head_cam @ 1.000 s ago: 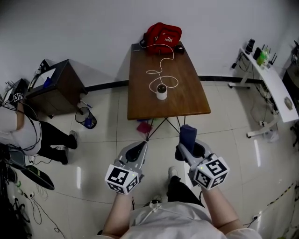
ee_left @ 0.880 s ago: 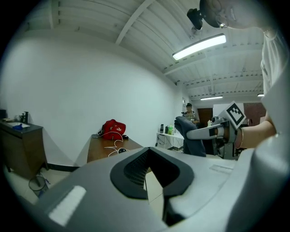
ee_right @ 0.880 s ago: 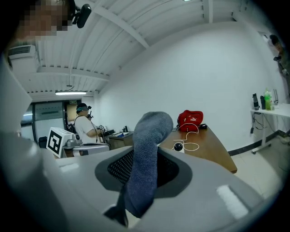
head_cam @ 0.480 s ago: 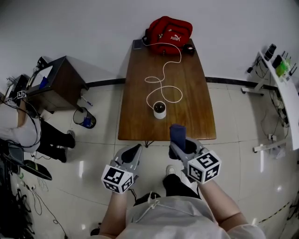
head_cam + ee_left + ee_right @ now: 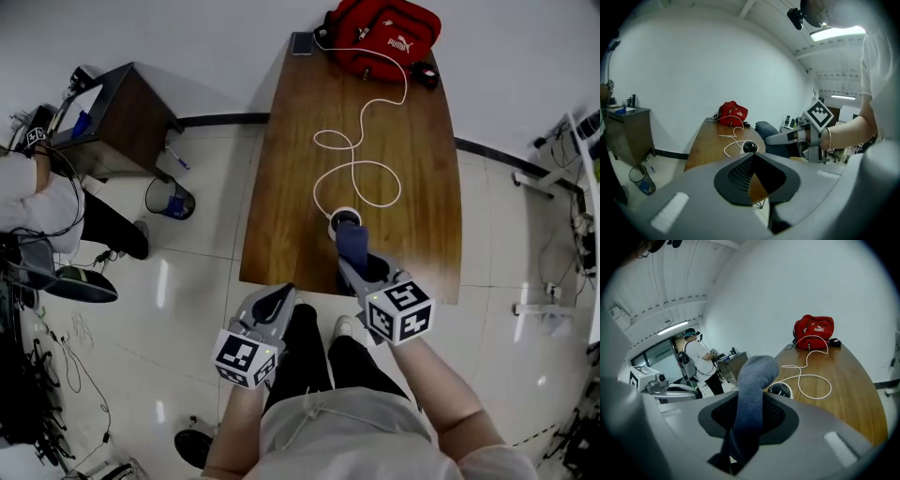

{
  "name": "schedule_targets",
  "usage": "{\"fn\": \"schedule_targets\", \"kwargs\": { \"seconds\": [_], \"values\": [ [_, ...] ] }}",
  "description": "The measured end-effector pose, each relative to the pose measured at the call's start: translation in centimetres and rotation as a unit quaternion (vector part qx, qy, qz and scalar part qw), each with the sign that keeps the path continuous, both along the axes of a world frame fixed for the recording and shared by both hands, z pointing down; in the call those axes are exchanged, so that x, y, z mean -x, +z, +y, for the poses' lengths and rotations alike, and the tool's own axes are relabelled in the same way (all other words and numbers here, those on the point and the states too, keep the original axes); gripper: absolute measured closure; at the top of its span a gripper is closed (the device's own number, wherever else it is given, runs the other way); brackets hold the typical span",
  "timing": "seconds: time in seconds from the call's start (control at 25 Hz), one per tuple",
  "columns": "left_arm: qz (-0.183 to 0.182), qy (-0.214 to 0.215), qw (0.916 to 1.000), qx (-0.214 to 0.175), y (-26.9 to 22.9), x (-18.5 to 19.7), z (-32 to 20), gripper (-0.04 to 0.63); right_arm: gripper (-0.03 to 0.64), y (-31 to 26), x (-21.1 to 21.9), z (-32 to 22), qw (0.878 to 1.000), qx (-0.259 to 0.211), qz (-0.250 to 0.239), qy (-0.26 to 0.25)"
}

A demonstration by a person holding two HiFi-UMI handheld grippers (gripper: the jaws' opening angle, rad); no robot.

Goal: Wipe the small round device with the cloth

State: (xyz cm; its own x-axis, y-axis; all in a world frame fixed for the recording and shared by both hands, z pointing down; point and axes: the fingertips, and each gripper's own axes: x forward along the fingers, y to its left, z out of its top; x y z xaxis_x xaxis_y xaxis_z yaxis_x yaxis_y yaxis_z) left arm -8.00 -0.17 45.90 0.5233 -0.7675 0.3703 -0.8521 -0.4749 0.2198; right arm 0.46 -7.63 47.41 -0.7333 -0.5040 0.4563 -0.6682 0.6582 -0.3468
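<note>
The small round device [image 5: 345,223], white with a black top, stands near the front of the wooden table [image 5: 281,187] at the end of a white cable [image 5: 361,169]. My right gripper [image 5: 361,265] is shut on a dark blue cloth [image 5: 352,246], whose free end sticks up just in front of the device. In the right gripper view the cloth [image 5: 752,394] rises between the jaws and the device [image 5: 780,391] shows right behind it. My left gripper [image 5: 272,305] is shut and empty, off the table's front edge to the left. The left gripper view shows the device [image 5: 749,146] ahead.
A red bag [image 5: 384,36] and a phone [image 5: 302,43] lie at the table's far end. A dark cabinet [image 5: 122,112] and a bin [image 5: 169,199] stand on the floor to the left. A person [image 5: 37,206] sits at the far left. White desks line the right edge.
The view has closed in on the table. Both grippers came forward; the right one with the cloth now reaches over the table's front edge, close to the device.
</note>
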Motion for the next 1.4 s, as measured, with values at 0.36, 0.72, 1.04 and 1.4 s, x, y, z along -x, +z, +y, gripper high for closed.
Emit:
{"fn": "schedule_targets", "kwargs": {
  "seconds": [0.36,0.72,1.04,1.4],
  "values": [
    [-0.016,0.050,0.9986,0.012,2.4,3.4,-7.7,0.589,0.502,1.9,2.4,-7.0,0.997,-0.030,0.040,0.064],
    [-0.007,0.088,0.9959,0.023,3.7,3.7,-10.5,0.589,0.502,1.6,0.8,-8.5,0.992,-0.062,0.062,0.094],
    [-0.001,0.090,0.9957,0.022,3.5,2.5,-11.8,0.589,0.500,1.2,-2.4,-9.2,0.991,-0.031,0.063,0.112],
    [0.016,0.097,0.9945,0.037,4.3,-0.2,-12.4,0.589,0.500,1.7,-1.0,-11.0,0.995,-0.006,0.041,0.092]
  ]
}}
